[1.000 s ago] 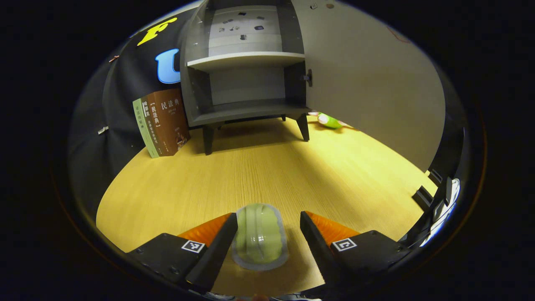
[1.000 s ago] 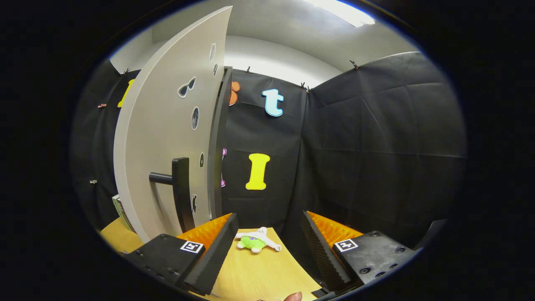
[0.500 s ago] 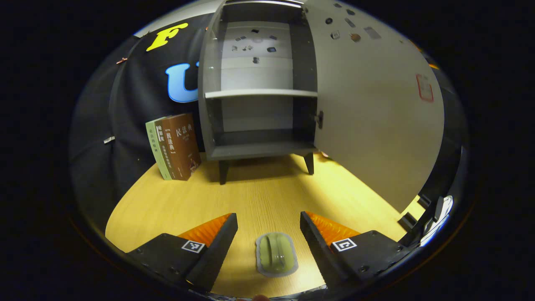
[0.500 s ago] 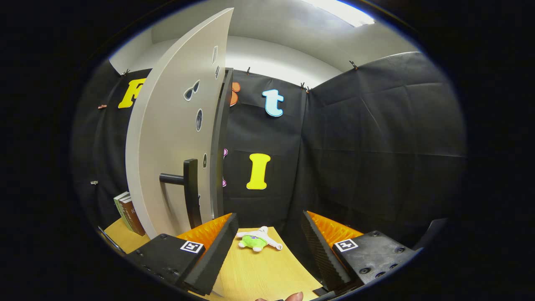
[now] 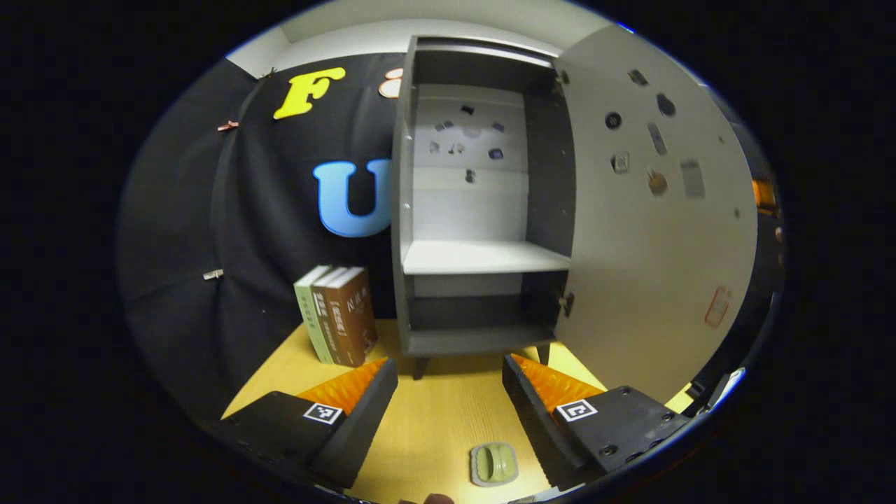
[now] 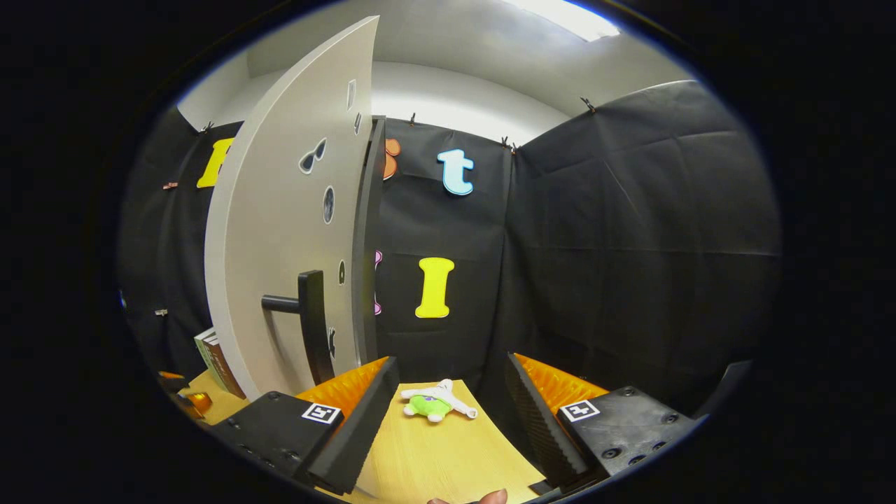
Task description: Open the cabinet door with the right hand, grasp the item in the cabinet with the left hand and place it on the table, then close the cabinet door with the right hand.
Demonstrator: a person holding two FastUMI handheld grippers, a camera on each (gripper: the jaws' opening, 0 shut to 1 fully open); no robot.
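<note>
Left gripper [image 5: 450, 392] jaws wide, empty, green item [image 5: 494, 464] on table [image 5: 434, 427]

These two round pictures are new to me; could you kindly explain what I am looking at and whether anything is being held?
No robot arm is here: a person holds a two-finger tool in each hand, and a fisheye camera rides on each, looking along its fingers.

In the left gripper view, the left tongs are open and hold nothing. A small green item lies on the wooden table just below them. Beyond stands the grey cabinet, its shelves bare and its door swung open, with some books upright beside it.

In the right gripper view, the right tongs are also open and hold nothing. The door's outer face and its dark handle stand to the left. A small green and white plush toy lies on the table ahead.
</note>
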